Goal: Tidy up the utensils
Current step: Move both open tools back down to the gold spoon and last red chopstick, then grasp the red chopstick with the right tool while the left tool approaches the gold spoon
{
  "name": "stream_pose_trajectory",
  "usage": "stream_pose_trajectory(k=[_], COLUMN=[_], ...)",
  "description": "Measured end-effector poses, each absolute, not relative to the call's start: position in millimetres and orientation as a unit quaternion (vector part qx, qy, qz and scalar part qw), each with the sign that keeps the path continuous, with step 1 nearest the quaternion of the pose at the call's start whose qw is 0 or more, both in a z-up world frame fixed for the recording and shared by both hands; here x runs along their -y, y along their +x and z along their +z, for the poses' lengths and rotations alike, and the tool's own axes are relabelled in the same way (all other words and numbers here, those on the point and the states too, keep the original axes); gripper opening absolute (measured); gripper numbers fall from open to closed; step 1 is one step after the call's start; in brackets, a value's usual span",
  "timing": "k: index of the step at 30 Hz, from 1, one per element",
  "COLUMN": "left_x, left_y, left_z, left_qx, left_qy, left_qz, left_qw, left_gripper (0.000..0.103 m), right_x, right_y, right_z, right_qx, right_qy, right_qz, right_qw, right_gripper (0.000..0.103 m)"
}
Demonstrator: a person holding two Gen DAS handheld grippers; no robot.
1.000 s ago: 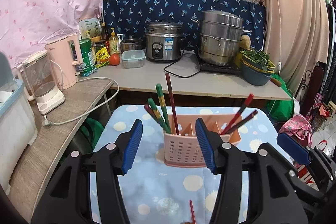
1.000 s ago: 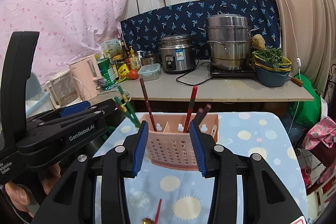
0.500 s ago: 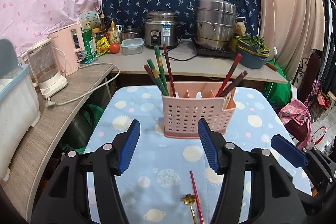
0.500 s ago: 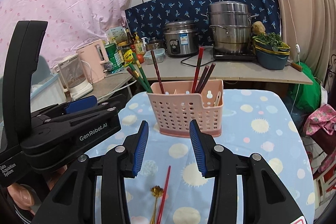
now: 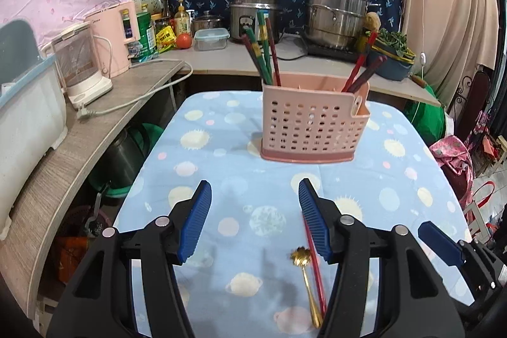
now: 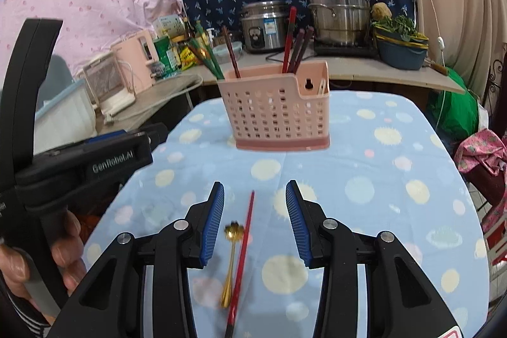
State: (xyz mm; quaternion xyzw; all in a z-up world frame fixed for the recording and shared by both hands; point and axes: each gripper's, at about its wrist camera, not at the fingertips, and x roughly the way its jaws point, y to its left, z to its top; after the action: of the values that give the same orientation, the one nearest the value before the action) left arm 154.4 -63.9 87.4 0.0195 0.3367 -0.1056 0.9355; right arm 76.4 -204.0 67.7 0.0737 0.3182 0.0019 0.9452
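A pink perforated utensil basket (image 5: pixel 312 129) stands on the blue patterned table (image 5: pixel 221 179), with several green and red chopsticks upright in it; it also shows in the right wrist view (image 6: pixel 279 113). A gold spoon (image 6: pixel 230 262) and a red chopstick (image 6: pixel 242 255) lie flat on the cloth, side by side. My right gripper (image 6: pixel 255 211) is open and empty above them, the chopstick between its fingers. My left gripper (image 5: pixel 255 211) is open and empty; the spoon (image 5: pixel 305 281) and chopstick (image 5: pixel 317 277) lie by its right finger.
A counter (image 5: pixel 221 59) behind the table holds a rice cooker (image 5: pixel 253 13), steamer pot (image 5: pixel 337 10), kettle (image 5: pixel 115 37), blender (image 5: pixel 80 65), bottles and a vegetable bowl (image 5: pixel 393 57). A wooden shelf (image 5: pixel 63 154) runs along the table's left. Bags sit on the right.
Both grippers have drawn back from the basket and tilted down. The basket now looks farther off, and the spoon and red chopstick have come fully into view below the fingers.
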Motion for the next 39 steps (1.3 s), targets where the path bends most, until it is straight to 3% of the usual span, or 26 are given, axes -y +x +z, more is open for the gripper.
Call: stream_pose_trajectory(k=[26,39], left_x=[42,41], left_y=[95,91], left_z=[-13,-29], left_qx=[-0.431,-0.450], left_qy=[0.039,0.036], left_qz=[-0.095,-0.095], left_qw=[0.897,0.887], left_gripper=[0.054,0.054], right_x=[168,158], right_y=[20,17], right_z=[-33,-43], right_qx=[-0.425,-0.424], right_qy=[0.050,0.013], right_qz=[0.015,0.003], right_qw=[0.904,0.906], right_gripper=[0.040,0.016])
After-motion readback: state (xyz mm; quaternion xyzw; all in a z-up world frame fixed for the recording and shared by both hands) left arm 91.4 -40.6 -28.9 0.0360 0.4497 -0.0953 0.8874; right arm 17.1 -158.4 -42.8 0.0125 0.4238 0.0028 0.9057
